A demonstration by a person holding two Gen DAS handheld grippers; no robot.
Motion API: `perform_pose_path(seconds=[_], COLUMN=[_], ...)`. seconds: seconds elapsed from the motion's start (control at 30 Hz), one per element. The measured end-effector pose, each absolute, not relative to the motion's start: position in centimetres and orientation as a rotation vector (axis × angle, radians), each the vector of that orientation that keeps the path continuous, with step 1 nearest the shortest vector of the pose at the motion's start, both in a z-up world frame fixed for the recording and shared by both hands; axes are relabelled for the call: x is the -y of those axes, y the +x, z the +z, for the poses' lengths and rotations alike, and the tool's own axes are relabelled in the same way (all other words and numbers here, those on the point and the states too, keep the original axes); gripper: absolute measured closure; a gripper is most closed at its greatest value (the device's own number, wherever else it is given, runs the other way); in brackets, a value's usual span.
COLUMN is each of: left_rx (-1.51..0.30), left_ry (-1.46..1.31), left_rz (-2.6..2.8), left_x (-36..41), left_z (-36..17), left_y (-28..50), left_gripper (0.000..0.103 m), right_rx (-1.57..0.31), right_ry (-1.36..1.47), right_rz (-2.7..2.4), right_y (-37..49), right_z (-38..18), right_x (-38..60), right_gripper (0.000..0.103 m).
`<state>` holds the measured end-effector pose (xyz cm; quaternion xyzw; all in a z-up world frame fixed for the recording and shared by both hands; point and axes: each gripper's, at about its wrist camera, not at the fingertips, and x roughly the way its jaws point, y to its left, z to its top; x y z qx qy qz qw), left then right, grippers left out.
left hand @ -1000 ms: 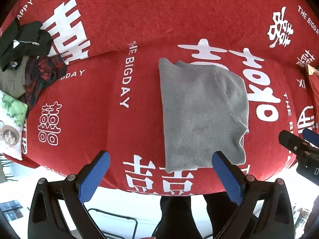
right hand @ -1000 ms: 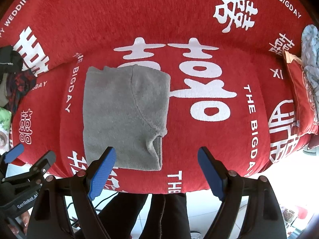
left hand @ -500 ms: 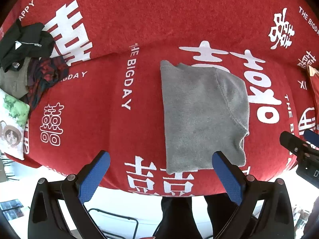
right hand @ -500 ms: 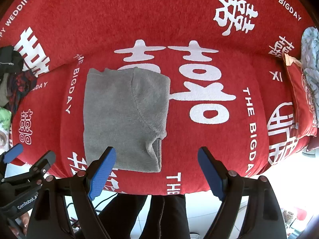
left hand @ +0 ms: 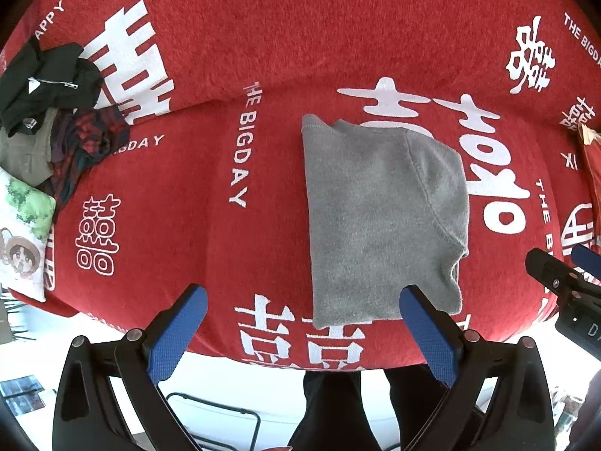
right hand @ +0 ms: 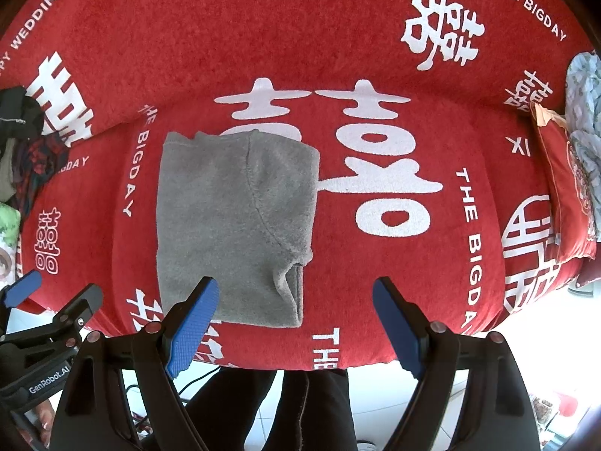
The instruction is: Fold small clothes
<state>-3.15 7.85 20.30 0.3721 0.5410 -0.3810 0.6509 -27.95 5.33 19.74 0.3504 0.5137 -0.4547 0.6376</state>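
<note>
While both hand-held grippers (left hand: 302,332) (right hand: 296,323) gape empty, the grey garment (right hand: 233,225) lies beside "THE BIGDAY" (right hand: 471,240); "GenRobot.AI", seemingly.

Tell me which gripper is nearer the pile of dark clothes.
Left. The left gripper hangs off the sofa's front edge, left of the grey garment; the pile lies farther left. The right gripper is farther right.

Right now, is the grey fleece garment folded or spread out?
Folded. The grey fleece garment lies as a compact rectangle on the red sofa cover, doubled layers showing at its near right corner.
</note>
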Motion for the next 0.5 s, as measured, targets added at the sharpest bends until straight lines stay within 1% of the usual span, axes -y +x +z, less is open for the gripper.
perform_pose_path(seconds=[0.5], left_rx=[-1.188], left_ry=[0.866], left_rz=[-0.853], left_x=[-7.87], left_z=[20.33], left_y=[-3.43], left_gripper=[0.001], right_rx=[-1.17], right_ry=[0.784], right_rz=[-1.037], right_y=[-27.68], right_z=[19.83], right_x=[-5.49], right_gripper=[0.017])
